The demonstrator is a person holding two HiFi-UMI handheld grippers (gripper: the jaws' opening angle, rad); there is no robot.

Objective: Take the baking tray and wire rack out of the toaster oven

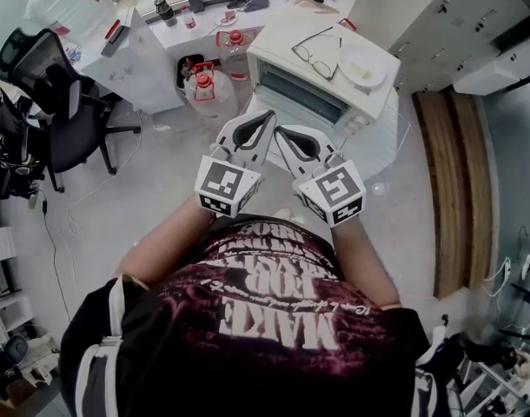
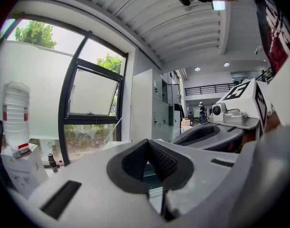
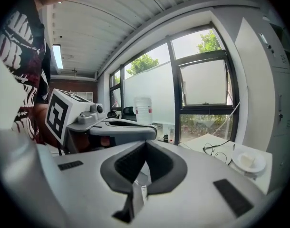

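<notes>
Head view: 2 hand-held grippers sat side by side at frame centre, one in each of the person's hands, tips aimed toward the top of the frame. The left gripper (image 1: 268, 115) had its jaws closed tip to tip w/ nothing between them. The right gripper (image 1: 281, 132) was the same, jaws pressed together and empty. Their tips were just beside each other, not clearly touching. Each carried 1 marker cube at its near end.

1 white toaster oven (image 1: 281, 45) stood at upper centre, just beyond the gripper tips. Its front (image 1: 301, 95) showed a dark interior w/ thin lines running across. The baking tray & wire rack would be in there, but they couldn't be told apart or counted from this angle. Neither gripper touched the oven.

On the oven's top: 1 pair of glasses (image 1: 316, 52) at centre and 1 white dish (image 1: 362, 66) toward the right, apart from each other.

Left of the oven: 2 water jugs (image 1: 211, 87) w/ red caps, close together. 1 black office chair (image 1: 56, 102) stood at upper left, well apart from the oven.
</notes>
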